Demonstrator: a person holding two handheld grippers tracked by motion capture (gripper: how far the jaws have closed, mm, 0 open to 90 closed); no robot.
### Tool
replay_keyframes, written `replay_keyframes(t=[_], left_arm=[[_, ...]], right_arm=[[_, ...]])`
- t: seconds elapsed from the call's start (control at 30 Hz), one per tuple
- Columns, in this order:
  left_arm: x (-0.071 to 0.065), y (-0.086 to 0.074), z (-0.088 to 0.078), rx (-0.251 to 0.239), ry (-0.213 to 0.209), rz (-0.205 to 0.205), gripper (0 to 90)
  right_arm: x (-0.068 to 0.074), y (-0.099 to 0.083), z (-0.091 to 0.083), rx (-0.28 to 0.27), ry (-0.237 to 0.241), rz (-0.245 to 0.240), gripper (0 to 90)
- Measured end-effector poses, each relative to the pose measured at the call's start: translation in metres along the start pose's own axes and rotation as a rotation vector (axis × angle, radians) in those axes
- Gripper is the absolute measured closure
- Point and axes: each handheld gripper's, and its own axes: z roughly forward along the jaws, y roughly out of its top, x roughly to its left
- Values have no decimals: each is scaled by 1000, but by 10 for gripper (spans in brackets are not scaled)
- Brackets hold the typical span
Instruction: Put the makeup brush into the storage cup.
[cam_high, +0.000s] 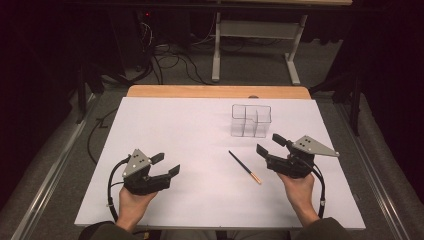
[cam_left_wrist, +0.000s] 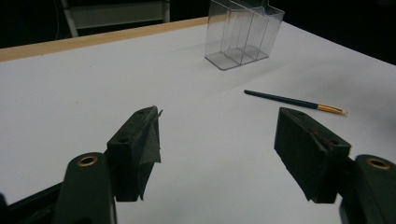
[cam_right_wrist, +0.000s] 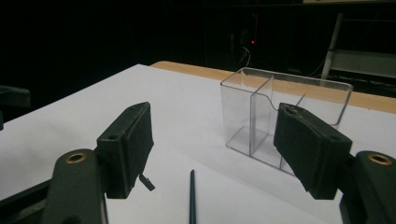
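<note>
Right gripper sits with its jaws spread wide and nothing in them, and the paintbrush lies flat on the white table just to its left and a bit nearer the person, handle tip almost under the jaws, with the clear organizer box close ahead. Left gripper is also wide open and empty, well off across the table. Brush looks light, thin, stiff and probably rolls, so I'd pinch mid-handle across the dark shaft, not the bristle end.
</note>
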Motion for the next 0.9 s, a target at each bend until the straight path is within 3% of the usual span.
replay_keyframes(t=[0.83,0.9], left_arm=[[0,-1,1,6,-3,-3,314],[-1,-1,1,6,-5,-6,314]], right_arm=[[13,10,40,10,39,11,290],[15,10,43,6,64,19,285]])
